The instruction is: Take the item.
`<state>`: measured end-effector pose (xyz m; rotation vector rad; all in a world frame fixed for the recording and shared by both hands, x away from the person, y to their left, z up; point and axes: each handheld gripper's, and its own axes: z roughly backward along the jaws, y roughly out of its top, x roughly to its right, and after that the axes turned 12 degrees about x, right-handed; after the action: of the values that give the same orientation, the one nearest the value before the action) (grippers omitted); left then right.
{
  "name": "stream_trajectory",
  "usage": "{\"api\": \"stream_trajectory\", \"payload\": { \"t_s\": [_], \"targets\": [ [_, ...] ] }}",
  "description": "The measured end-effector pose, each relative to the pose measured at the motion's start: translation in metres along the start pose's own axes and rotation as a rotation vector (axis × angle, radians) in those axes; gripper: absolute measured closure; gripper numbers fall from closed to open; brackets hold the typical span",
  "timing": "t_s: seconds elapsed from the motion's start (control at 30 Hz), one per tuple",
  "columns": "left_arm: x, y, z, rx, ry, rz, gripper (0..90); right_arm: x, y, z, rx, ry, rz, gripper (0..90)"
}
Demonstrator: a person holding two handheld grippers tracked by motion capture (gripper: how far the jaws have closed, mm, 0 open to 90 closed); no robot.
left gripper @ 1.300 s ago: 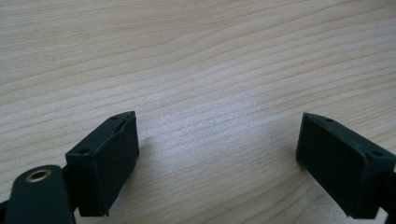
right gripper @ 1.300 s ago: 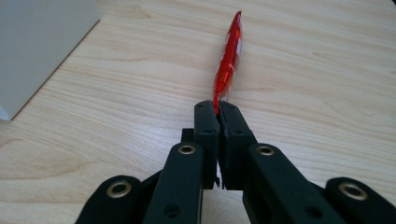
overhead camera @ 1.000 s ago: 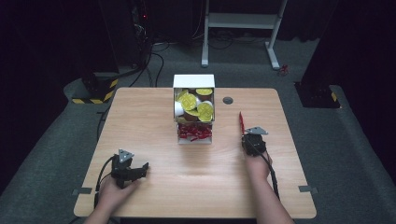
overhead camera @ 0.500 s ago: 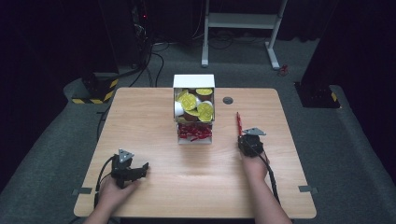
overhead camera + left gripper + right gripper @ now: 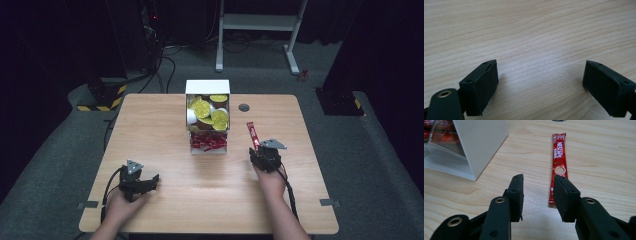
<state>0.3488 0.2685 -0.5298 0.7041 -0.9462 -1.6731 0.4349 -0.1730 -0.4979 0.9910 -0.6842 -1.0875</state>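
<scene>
A red Nescafe sachet [image 5: 252, 135] [image 5: 559, 160] lies flat on the wooden table [image 5: 200, 200], right of a white dispenser box [image 5: 207, 87] [image 5: 481, 142]. My right gripper [image 5: 256, 149] [image 5: 537, 178] sits just behind the sachet's near end, open by a moderate gap with bare table between the jaws. The sachet's near end is hidden behind the right-hand jaw. My left gripper [image 5: 152, 181] [image 5: 540, 67] rests near the table's front left, jaws wide open over bare wood, holding nothing.
The box holds yellow-lidded cups [image 5: 210, 112] above and red sachets [image 5: 207, 142] in its lower tray. A dark grommet [image 5: 244, 107] sits behind the sachet. Black cables and a white frame stand on the floor beyond the table.
The right gripper has shifted slightly left and back toward the person, and the sachet with it. The left gripper has stayed put.
</scene>
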Motion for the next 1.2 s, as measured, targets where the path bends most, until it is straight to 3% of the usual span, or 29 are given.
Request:
{"api": "stream_trajectory", "payload": {
  "t_s": [0.53,0.93,1.2],
  "targets": [
    [0.000,0.000,0.000,-0.002,0.000,-0.001,13.5,-0.005,-0.007,0.020,0.027,0.024,0.014,53.0],
    [0.000,0.000,0.000,-0.002,0.002,-0.007,13.6,-0.024,0.000,0.043,0.065,0.085,0.043,51.5],
    [0.000,0.000,0.000,0.004,0.005,-0.004,13.7,-0.039,-0.004,0.056,0.085,0.135,0.056,51.1]
  ]
}}
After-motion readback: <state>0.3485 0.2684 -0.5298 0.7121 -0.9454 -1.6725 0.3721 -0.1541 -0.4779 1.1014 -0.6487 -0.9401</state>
